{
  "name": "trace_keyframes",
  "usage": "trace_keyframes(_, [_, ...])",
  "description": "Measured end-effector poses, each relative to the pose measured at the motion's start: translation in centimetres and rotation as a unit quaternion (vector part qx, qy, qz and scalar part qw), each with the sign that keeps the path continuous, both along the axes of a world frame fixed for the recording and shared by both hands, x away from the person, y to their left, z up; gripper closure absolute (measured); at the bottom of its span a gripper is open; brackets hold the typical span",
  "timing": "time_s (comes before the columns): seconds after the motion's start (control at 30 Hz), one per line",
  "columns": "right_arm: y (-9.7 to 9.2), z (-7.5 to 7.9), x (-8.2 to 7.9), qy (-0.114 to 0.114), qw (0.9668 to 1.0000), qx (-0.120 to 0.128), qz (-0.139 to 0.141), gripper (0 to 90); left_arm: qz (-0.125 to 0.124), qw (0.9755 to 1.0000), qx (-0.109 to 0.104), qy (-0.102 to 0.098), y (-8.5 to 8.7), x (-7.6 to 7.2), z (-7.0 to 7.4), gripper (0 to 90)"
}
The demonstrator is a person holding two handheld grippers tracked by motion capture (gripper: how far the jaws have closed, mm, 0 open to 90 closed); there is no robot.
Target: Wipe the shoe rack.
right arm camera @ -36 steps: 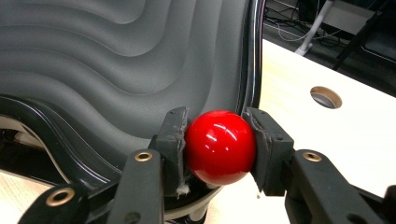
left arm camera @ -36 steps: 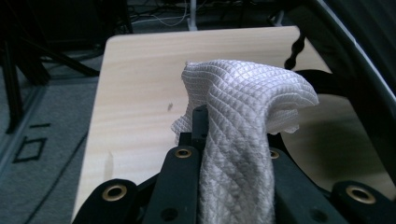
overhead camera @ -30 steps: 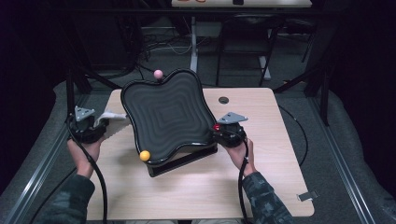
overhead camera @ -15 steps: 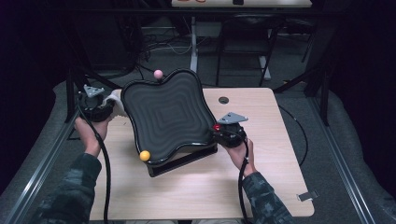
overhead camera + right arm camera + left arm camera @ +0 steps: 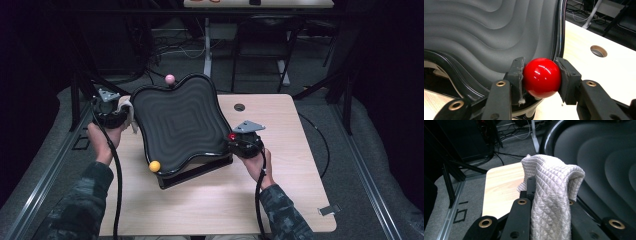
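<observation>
A black wavy-edged tray with rippled grey inside stands tilted on a base in the middle of the table. Its corners carry knobs: pink at the back, yellow at the front, red at the right. My right gripper is shut on the red knob, which sits pinched between both pads beside the tray rim. My left gripper is at the tray's left edge, shut on a white quilted cloth that drapes over its jaws next to the rim.
The wooden table has a round cable hole behind the right gripper and a small clip near its front right corner. Metal frame rails run along the left. Desk legs and cables lie on the floor behind.
My left hand has carried the cloth back and inward, from beside the table's left edge to the tray's left rim. The right hand and tray have not moved.
</observation>
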State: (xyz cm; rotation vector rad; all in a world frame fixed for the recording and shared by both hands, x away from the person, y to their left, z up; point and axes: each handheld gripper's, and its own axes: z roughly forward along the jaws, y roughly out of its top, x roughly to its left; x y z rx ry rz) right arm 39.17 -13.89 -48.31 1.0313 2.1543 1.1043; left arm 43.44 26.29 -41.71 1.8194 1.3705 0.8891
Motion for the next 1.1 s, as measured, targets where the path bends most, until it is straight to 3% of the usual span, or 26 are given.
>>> trace_keyframes(0.47, [0.0, 0.0, -0.1, 0.001, 1.0, -0.007, 0.002, 60.3, -0.029, 0.9994, -0.017, 0.011, -0.1, -1.7, -1.4, 84.8])
trace_keyframes(0.87, [0.0, 0.0, -0.1, -0.001, 1.0, -0.004, 0.002, 60.3, -0.066, 0.997, -0.034, 0.024, -0.7, -3.9, -3.0, 84.8])
trace_keyframes(1.1, [0.0, -0.1, -0.2, -0.003, 1.0, -0.001, -0.004, 60.3, -0.074, 0.9959, -0.044, 0.028, -1.0, -4.9, -4.3, 84.8])
